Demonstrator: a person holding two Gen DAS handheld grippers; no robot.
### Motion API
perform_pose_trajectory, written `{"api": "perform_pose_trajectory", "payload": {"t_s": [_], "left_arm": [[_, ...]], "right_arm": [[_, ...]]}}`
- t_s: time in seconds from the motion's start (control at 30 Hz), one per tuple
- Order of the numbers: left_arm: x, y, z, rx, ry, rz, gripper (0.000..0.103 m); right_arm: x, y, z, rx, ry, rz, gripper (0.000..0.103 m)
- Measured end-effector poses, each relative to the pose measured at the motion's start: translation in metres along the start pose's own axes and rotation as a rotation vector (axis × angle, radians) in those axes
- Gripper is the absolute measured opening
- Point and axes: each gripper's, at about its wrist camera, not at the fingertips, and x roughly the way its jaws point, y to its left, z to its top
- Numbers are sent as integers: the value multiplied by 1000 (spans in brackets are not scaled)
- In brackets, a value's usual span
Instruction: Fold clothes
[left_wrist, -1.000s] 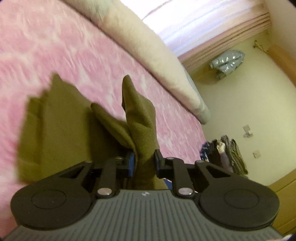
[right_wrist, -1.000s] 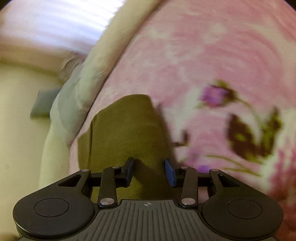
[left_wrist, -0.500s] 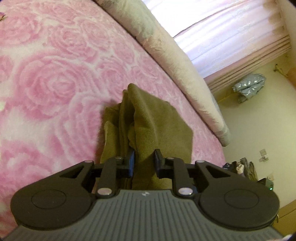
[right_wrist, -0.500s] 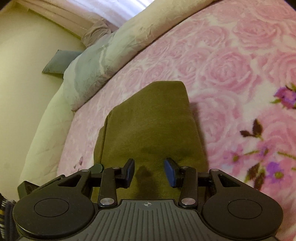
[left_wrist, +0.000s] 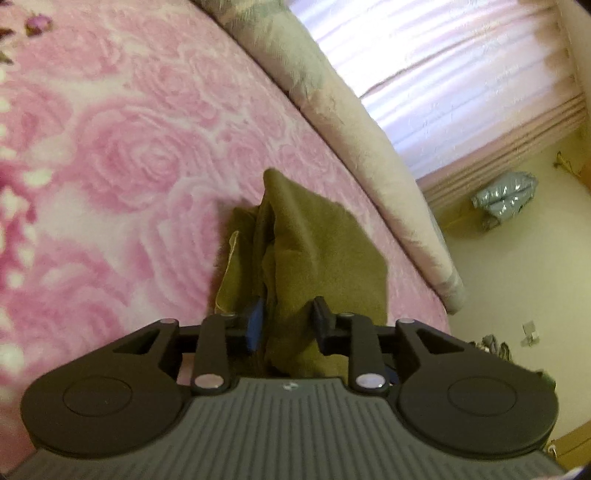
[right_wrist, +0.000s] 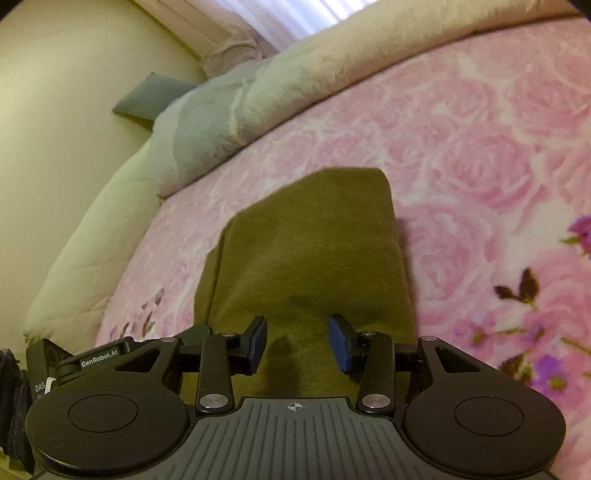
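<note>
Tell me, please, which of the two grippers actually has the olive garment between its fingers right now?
The left gripper: olive garment fabric bunches up between its fingers. The right gripper is open above the flat folded cloth, gripping nothing.

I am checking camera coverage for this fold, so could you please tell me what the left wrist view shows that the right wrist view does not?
Only the left wrist view shows the left hand-held gripper shut on a bunched part of the olive garment, plus a silvery jacket against the wall. Only the right wrist view shows the right hand-held gripper open over the garment's smooth folded face, and a grey-blue cushion. Both show the garment on the pink rose blanket and the rolled pale quilt.
</note>
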Motion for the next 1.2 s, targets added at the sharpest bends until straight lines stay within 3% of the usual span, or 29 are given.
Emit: {"api": "perform_pose_trajectory", "payload": {"t_s": [0.07,0.13,0.23,0.33,0.43,0.53,0.57,0.6,0.63,0.83,0.93,1.0,1.03,1.07,1.2], "left_arm": [[-16,-7,-9,9,-13,-2,40],[-29,-13,-22,24,-12,0,45],[-42,-18,-44,48,1,21,45],[-47,-17,-59,49,6,38,45],[-45,-11,-67,3,5,43,42],[-41,-5,-70,-18,11,53,17],[-41,-4,-71,-18,15,58,8],[-42,-2,-72,-23,13,58,6],[-44,-1,-73,-28,4,59,5],[-52,4,-85,-28,-33,99,5],[-49,1,-94,-45,-69,147,15],[-57,-8,-100,-53,-105,172,34],[-61,-13,-103,-55,-122,184,36],[-65,-17,-107,-64,-133,185,37],[-74,-19,-126,-182,-127,90,42]], "right_arm": [[-20,-1,-6,-1,-36,6,41],[-42,-2,-18,-31,-56,-6,43],[-72,2,-43,-122,-65,-61,70],[-91,12,-68,-241,-32,-74,70],[-86,23,-85,-368,11,-129,68],[-72,31,-96,-457,23,-167,41],[-67,33,-98,-478,21,-174,39],[-60,34,-100,-503,15,-192,31],[-56,35,-100,-529,9,-201,6],[-56,37,-111,-650,27,-287,4],[-46,28,-114,-633,59,-291,5],[-52,24,-111,-578,57,-266,20],[-58,23,-110,-549,47,-254,53],[-64,22,-108,-521,34,-242,79],[-93,4,-99,-339,-5,-180,80]]}}
